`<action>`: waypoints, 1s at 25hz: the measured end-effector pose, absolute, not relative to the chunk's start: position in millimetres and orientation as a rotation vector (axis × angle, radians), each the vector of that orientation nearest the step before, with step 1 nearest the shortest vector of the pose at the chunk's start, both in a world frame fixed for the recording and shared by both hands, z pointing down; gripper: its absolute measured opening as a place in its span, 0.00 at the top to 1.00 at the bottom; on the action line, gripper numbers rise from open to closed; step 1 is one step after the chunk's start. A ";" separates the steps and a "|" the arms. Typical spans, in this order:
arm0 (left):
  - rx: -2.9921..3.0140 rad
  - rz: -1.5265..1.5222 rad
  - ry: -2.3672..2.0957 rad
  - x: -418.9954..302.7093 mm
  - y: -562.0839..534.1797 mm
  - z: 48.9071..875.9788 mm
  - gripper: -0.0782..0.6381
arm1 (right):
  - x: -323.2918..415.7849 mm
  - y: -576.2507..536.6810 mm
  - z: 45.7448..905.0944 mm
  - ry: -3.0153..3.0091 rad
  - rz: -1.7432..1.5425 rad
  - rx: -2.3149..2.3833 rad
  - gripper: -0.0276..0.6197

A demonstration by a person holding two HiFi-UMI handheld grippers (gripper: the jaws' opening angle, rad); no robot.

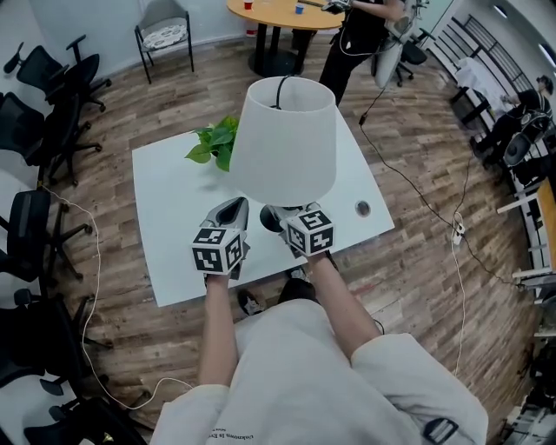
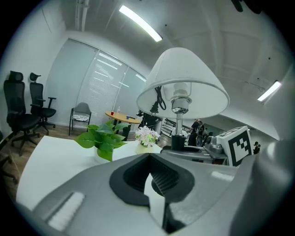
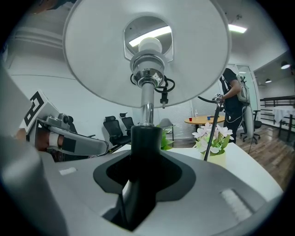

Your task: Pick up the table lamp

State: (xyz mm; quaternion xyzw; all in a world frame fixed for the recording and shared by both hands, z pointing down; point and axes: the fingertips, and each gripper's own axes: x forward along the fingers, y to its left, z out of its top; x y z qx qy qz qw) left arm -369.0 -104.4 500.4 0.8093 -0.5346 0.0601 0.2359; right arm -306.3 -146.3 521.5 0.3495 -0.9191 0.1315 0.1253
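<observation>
The table lamp has a white cone shade point(image 1: 282, 143) on a chrome stem with a black lower sleeve point(image 3: 146, 138). It stands upright over the white table point(image 1: 174, 226). My right gripper point(image 1: 280, 215) is shut on that black sleeve just above the dark base; in the right gripper view point(image 3: 145, 154) the sleeve fills the gap between the jaws. My left gripper point(image 1: 233, 209) sits just left of the base, jaws together and empty point(image 2: 148, 156). From the left gripper view the shade point(image 2: 184, 83) and the right gripper's marker cube point(image 2: 237, 145) are on the right. Whether the base touches the table is hidden.
A green potted plant point(image 1: 217, 143) and a small pot of white flowers point(image 2: 146, 136) stand behind the lamp. The table has a cable hole point(image 1: 362, 208) at its right. Black office chairs point(image 1: 52, 87) line the left; a round wooden table point(image 1: 278, 13) and a standing person point(image 1: 360, 30) are beyond. Cables cross the floor.
</observation>
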 end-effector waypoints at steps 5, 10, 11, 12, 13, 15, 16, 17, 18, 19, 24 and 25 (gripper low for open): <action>2.218 0.164 -1.462 -370.1 -103.5 500.1 0.89 | -310.8 -145.3 522.6 -2.676 0.392 1.014 0.71; 2.222 0.172 -1.462 -366.5 -96.8 501.5 0.89 | -308.1 -144.2 522.4 -2.678 0.386 1.019 0.71; 2.224 0.175 -1.463 -365.4 -95.8 501.4 0.89 | -306.7 -144.2 522.2 -2.677 0.382 1.023 0.71; 2.227 0.177 -1.464 -364.6 -95.3 501.1 0.89 | -305.5 -144.4 522.1 -2.676 0.379 1.027 0.71; 2.228 0.179 -1.466 -364.5 -95.3 500.8 0.89 | -304.7 -144.7 522.3 -2.674 0.376 1.033 0.71; 2.230 0.179 -1.470 -365.5 -95.7 499.6 0.89 | -304.9 -144.8 522.4 -2.673 0.372 1.041 0.71; 2.230 0.177 -1.472 -366.3 -95.7 498.8 0.89 | -305.5 -144.4 522.1 -2.675 0.374 1.043 0.71; 2.230 0.174 -1.474 -366.9 -95.4 497.8 0.89 | -306.2 -143.7 521.8 -2.676 0.377 1.044 0.71; 2.230 0.172 -1.475 -367.5 -95.1 497.0 0.89 | -306.9 -143.3 521.4 -2.677 0.381 1.043 0.71; 2.229 0.169 -1.476 -368.0 -94.9 496.4 0.89 | -307.4 -143.3 521.2 -2.677 0.384 1.044 0.71; 2.228 0.163 -1.469 -369.7 -96.6 498.3 0.89 | -309.6 -144.9 521.9 -2.671 0.386 1.052 0.71; 2.228 0.163 -1.468 -369.4 -97.2 498.5 0.89 | -309.5 -145.2 522.0 -2.670 0.386 1.052 0.71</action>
